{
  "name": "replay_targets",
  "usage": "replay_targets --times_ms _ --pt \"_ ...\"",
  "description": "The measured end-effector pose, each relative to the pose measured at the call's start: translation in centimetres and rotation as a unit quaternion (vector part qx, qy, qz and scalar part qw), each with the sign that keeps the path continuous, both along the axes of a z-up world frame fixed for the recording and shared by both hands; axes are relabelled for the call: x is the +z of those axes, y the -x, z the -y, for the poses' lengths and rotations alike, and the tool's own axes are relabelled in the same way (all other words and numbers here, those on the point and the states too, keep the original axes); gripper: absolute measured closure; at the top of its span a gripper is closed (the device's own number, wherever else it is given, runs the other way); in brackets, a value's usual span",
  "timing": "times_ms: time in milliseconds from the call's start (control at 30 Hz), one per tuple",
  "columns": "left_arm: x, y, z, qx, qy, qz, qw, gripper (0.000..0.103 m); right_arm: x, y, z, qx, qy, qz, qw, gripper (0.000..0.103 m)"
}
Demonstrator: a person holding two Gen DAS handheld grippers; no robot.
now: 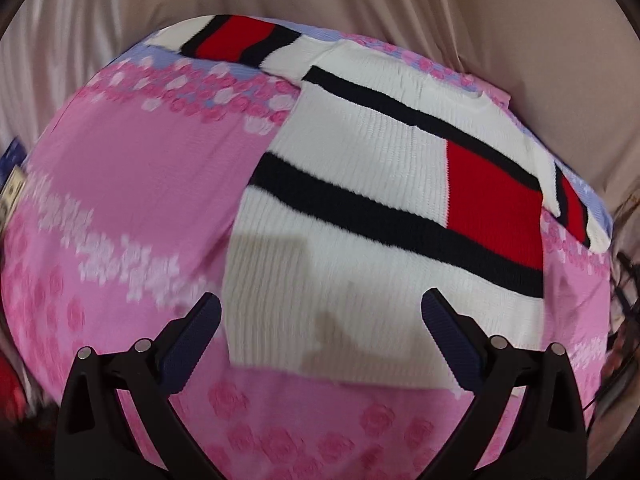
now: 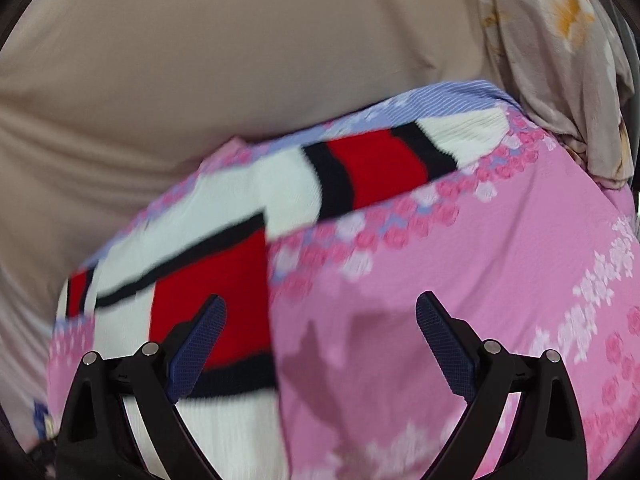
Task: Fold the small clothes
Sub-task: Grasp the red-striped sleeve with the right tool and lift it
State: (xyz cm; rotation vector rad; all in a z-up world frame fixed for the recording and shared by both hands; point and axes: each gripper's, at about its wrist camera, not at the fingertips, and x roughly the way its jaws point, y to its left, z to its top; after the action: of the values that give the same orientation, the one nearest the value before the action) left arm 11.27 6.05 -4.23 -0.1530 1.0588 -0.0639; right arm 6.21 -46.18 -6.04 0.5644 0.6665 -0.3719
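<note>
The left gripper [image 1: 320,312] was held wide and empty over the white knit sweater [image 1: 360,200], spread on the pink floral cloth [image 1: 132,184] from six to two o'clock. The right gripper [image 2: 320,312], equally wide and empty, was poised over the sweater's edge at nine o'clock. The cloth could be pinched along with the knit, and both dragged.

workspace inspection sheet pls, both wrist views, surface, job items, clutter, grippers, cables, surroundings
surface: pink floral cloth with a lilac striped edge, covering the work area.
job's things: white knit sweater with black stripes and red blocks, lying on the cloth, part folded.
clutter: nothing seen on the cloth.
grippers: left gripper open above the sweater's hem; right gripper open over the sweater's edge and the cloth; both empty.
cables: dark cables past the cloth's right edge.
surroundings: beige drape behind; flowered fabric at right.
</note>
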Motion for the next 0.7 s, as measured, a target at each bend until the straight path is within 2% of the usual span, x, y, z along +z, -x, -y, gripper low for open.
replay_targets --times_ms 67,167,267,433,467,567,633,667,700 --pt "-0.3 -2.0 -0.1 -0.018 -0.022 0.008 0.9996 0.005 -1.1 -1.8 2.8 -0.034 -0.014 0.024 0.999 0.009" --pt "-0.8 -3.9 -0.4 -0.016 -0.046 0.025 0.9985 0.005 -3.4 -4.3 6.9 -0.081 -0.041 0.038 0.995 0.009" --pt "-1.7 -5.0 -0.6 0.000 -0.044 0.013 0.9989 0.005 -5.9 -6.5 10.6 -0.110 -0.077 0.069 0.988 0.009" --pt "-3.3 -5.5 0.2 0.007 -0.059 -0.005 0.9982 0.005 -9.9 -9.4 13.8 -0.130 -0.125 0.087 0.980 0.009" --pt "-3.6 -5.6 0.5 0.006 -0.065 -0.006 0.9979 0.005 -10.4 -9.7 14.2 -0.132 -0.133 0.092 0.978 0.015" --pt "-4.4 -5.8 1.5 0.002 -0.081 -0.009 0.9967 0.005 -11.0 -10.3 15.2 -0.146 -0.146 0.119 0.971 0.043" --pt "-4.7 -6.2 2.2 0.003 -0.082 -0.011 0.9965 0.005 -10.6 -10.7 15.8 -0.151 -0.153 0.130 0.968 0.089" --pt "-4.8 -6.3 2.4 0.005 -0.078 -0.013 0.9968 0.005 -9.8 -11.1 15.8 -0.151 -0.149 0.136 0.968 0.097" --pt "-4.8 -6.5 2.5 0.007 -0.073 -0.014 0.9972 0.005 -8.1 -11.7 15.2 -0.143 -0.132 0.143 0.970 0.096"
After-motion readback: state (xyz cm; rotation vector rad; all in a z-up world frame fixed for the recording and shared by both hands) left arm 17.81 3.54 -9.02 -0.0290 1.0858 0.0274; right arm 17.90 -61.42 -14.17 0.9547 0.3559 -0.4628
